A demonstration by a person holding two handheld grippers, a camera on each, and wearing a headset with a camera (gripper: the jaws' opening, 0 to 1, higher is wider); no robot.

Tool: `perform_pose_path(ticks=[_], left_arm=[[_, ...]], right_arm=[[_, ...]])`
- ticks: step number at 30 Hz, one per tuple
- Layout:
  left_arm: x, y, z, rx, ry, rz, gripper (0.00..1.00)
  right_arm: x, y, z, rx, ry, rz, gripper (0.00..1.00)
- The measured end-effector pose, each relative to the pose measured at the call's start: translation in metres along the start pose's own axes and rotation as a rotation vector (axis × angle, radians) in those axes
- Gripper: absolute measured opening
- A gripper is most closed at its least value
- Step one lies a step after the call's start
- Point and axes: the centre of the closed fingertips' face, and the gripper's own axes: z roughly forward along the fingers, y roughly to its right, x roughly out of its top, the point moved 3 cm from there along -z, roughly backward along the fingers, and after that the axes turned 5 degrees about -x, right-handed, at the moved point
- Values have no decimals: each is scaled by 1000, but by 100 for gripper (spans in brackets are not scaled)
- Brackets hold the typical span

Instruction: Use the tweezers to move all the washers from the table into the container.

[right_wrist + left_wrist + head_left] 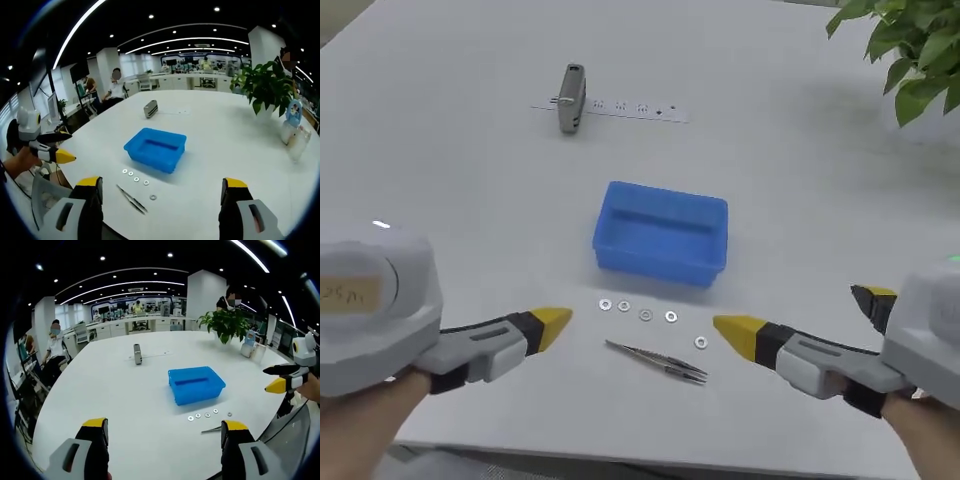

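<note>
washers: 5 (646, 315) lying flat on the desk (470, 220). 4 sit in a loose row just in front of the blue container (660, 262), and 1 is off to the right, nearer the tweezers.
container: the part of the inside I can see looks empty, so I'd say nothing's been moved yet.
tweezers: (658, 361) flat on the desk just in front of the washers, between the 2 grippers, nobody holding them.
left gripper: (165, 425) jaws spread wide, nothing in them.
right gripper: (162, 182) same deal, wide apart and empty.
handling guess: the tweezers are thin, light, springy and probably slippery metal. The washers are tiny and flat, so they're easy to flick away.
where to grab: mid-body, squeezing across both arms.
</note>
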Motion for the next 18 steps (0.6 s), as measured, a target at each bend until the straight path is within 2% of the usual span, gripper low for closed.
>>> perform_pose_path(ticks=[11,18], left_arm=[[-1,8,12,-76,-11,48,91],[2,20,29,-180,-22,100,82]], right_arm=[[-6,-5,8,4,-4,-9,96],[-12,-3,10,-4,-24,-19,93]])
